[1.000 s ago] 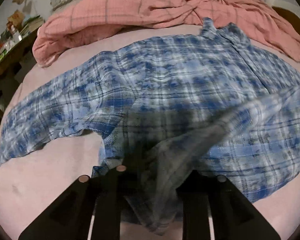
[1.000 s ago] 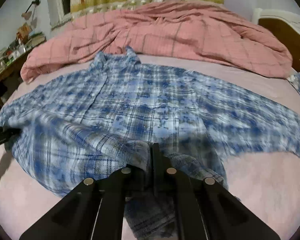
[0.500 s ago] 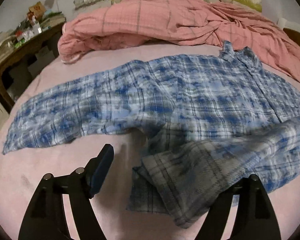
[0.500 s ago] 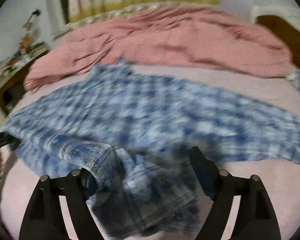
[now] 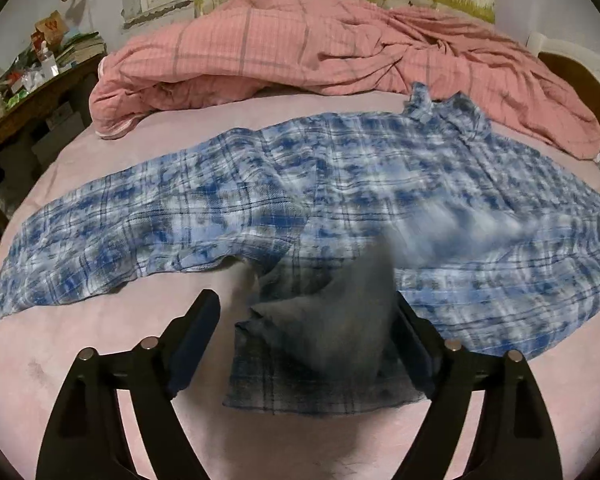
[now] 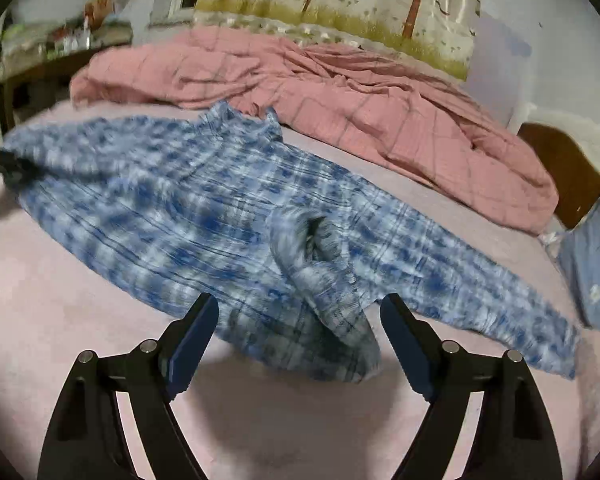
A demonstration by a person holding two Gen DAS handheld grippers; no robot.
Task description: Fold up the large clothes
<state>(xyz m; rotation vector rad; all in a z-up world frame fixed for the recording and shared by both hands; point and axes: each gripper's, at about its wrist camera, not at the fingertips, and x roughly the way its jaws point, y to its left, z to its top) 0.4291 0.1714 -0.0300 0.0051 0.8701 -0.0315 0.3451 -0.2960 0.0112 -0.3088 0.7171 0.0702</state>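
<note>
A blue plaid shirt (image 5: 300,184) is spread across the pink bed sheet (image 5: 60,360), in front of a crumpled pink quilt (image 5: 300,40). The left gripper (image 5: 306,320) has just been opened wide, with a bunched shirt hem lying loose between its jaws. The right gripper (image 6: 298,320) has likewise just been opened wide, with a rumpled fold of the shirt between the jaws, unclamped.

Bare pink bedsheet (image 5: 80,360) lies free nearside; heaped pink quilt (image 5: 300,40) blocks beyond.
</note>
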